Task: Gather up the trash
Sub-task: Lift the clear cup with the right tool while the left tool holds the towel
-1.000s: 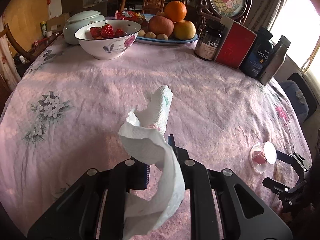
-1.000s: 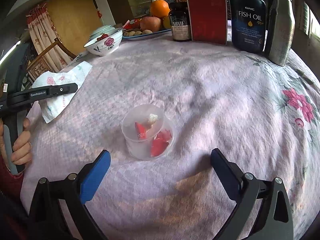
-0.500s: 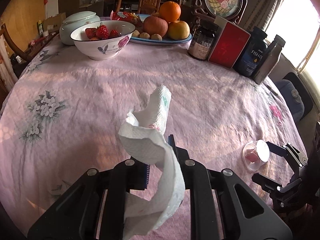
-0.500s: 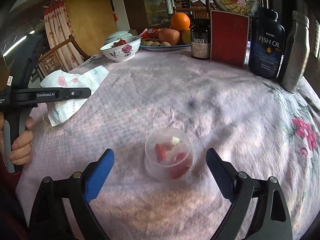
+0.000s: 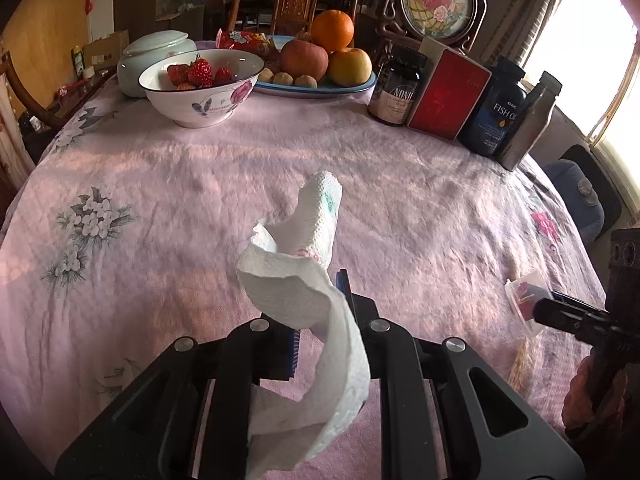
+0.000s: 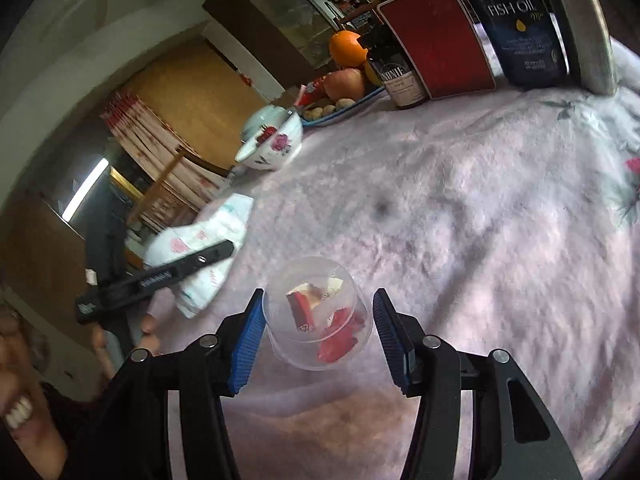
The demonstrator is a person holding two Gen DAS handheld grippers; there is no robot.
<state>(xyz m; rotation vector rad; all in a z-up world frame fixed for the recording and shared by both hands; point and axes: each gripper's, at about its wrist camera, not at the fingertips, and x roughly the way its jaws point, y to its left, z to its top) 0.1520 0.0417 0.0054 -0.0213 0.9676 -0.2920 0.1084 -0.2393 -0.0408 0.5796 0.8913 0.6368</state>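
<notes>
My left gripper (image 5: pixel 316 312) is shut on a crumpled white paper towel (image 5: pixel 304 276) and holds it above the pink tablecloth. The towel also shows in the right wrist view (image 6: pixel 204 240), pinched by the left gripper. A clear plastic cup (image 6: pixel 318 314) with red fruit scraps lies on its side between my right gripper's (image 6: pixel 320 324) blue pads (image 6: pixel 246 336). The jaws stand close on either side of the cup, with a small gap at the right pad. In the left wrist view the cup (image 5: pixel 524 300) sits near the table's right edge, partly hidden by the right gripper.
A bowl of strawberries (image 5: pixel 202 84), a fruit plate (image 5: pixel 316 80), a dark jar (image 5: pixel 394 90), a red box (image 5: pixel 446 94), a fish oil bottle (image 5: pixel 498 114) and a grey bottle (image 5: pixel 528 124) stand along the far side. The tablecloth (image 5: pixel 160 184) covers the round table.
My right gripper has moved forward around the cup, tilted, and narrowed its jaws from wide open to close beside it. My left gripper still holds the towel, lifted slightly.
</notes>
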